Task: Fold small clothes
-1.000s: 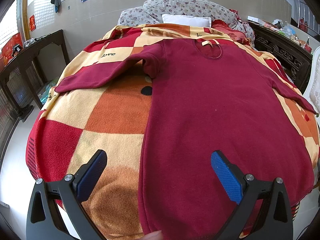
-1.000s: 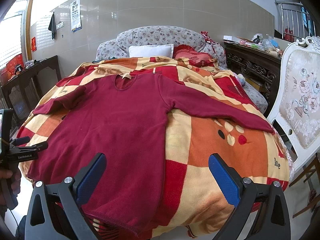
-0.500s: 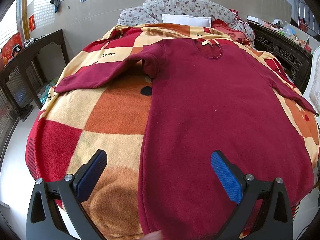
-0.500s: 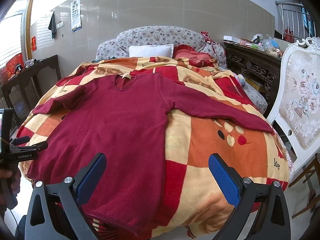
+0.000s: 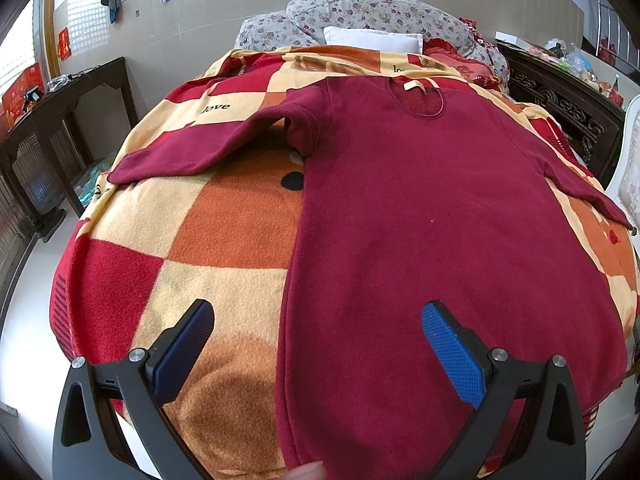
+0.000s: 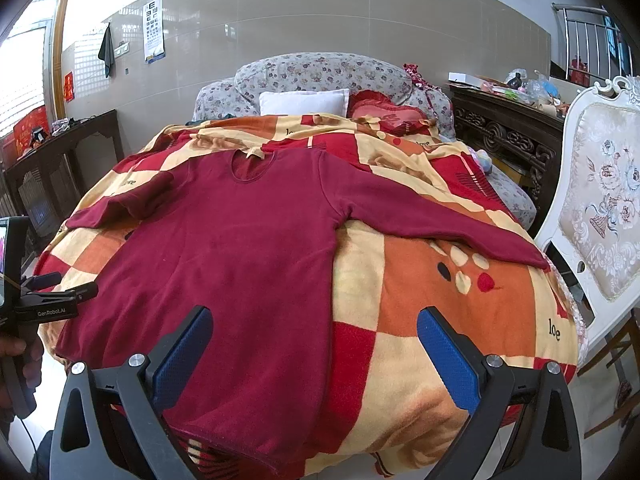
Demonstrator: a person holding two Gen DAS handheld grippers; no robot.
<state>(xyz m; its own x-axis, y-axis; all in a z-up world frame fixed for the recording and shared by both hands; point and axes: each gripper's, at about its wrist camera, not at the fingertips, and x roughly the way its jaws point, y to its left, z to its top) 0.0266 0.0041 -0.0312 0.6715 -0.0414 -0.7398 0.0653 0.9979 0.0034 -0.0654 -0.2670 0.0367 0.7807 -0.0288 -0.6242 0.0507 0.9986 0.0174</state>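
Note:
A dark red long-sleeved top (image 5: 432, 216) (image 6: 240, 248) lies flat, front up, on a checked blanket, collar toward the pillows and both sleeves spread sideways. My left gripper (image 5: 318, 340) hovers open over the top's left hem edge, nothing between its blue pads. My right gripper (image 6: 314, 344) is open above the top's right hem side, also holding nothing. The left gripper's body (image 6: 44, 304) shows at the left edge of the right wrist view, with a hand on its handle.
The orange, red and cream blanket (image 5: 208, 240) (image 6: 440, 312) covers a bed with pillows (image 6: 304, 102) at the head. Dark wooden furniture (image 5: 60, 120) stands left; a carved cabinet (image 6: 508, 140) and white upholstered chair (image 6: 600, 208) stand right.

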